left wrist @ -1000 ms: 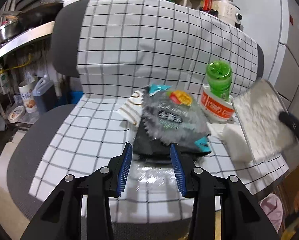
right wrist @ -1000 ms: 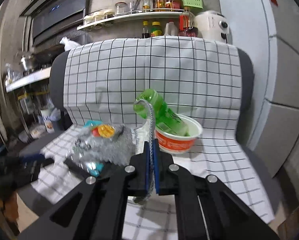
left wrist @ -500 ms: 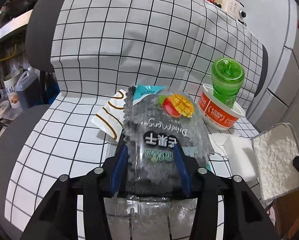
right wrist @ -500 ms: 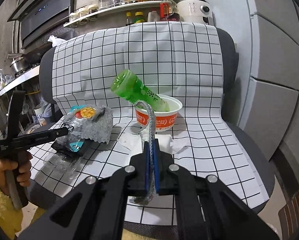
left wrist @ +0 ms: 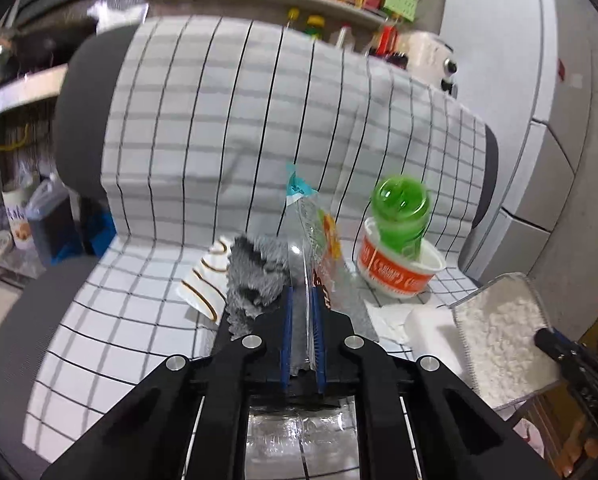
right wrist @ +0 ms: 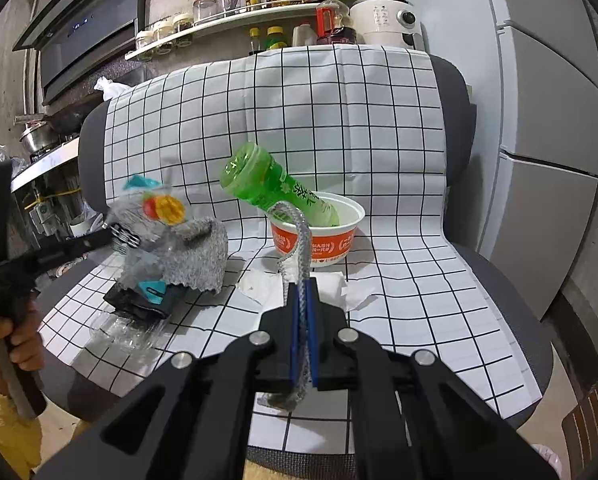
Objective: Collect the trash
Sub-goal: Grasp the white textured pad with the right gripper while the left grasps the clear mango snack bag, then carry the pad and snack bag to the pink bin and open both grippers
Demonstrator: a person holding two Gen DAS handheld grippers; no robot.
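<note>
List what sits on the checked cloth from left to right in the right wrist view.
Snack bag held by the left tool → grey cloth → white tissue → green bottle → orange bowl.

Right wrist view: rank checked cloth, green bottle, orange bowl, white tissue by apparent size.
1. checked cloth, by far.
2-4. green bottle, orange bowl and white tissue look close in size; the bottle partly sits inside the bowl, so no firm order.
</note>
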